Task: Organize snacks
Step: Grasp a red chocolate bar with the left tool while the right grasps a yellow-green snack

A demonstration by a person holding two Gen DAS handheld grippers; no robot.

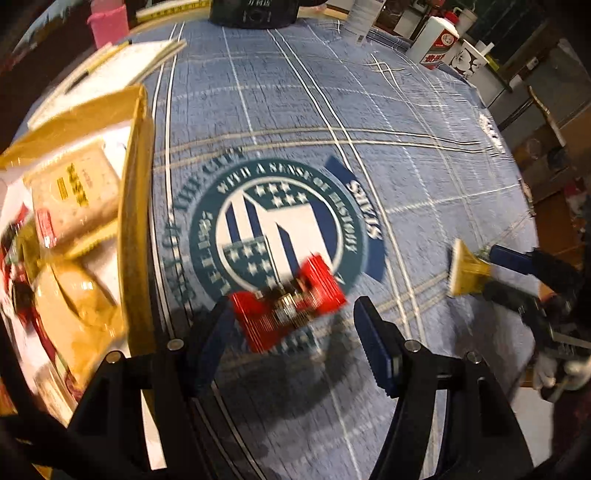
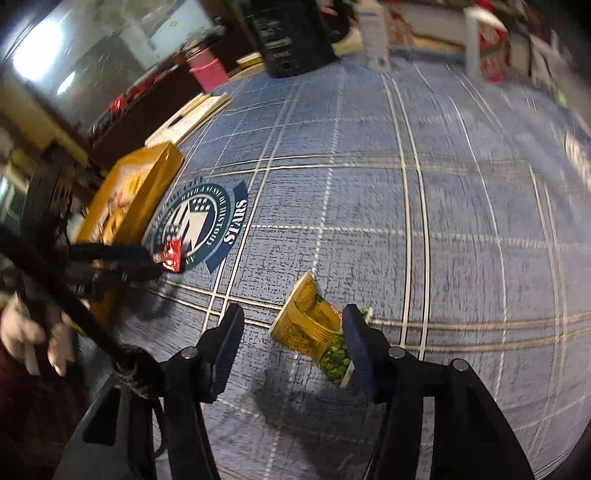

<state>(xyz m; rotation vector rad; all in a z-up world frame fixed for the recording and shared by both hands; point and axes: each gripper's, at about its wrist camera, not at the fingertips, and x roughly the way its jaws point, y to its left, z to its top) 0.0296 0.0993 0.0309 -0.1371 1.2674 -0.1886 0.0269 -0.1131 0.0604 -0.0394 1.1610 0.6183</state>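
A red snack packet lies on the blue tablecloth between the fingers of my left gripper. It brushes the left pad and stays clear of the right one, so the jaws are open. My right gripper is open around a yellow-and-green snack packet, which leans on the right finger with a gap to the left one. An open yellow box at the left holds several snack packets. In the right wrist view the left gripper and the red packet sit beside that box.
The cloth bears a round emblem in the middle. At the far edge stand a black bag, a pink container, a white bottle and a floral cup. A pale booklet lies behind the box.
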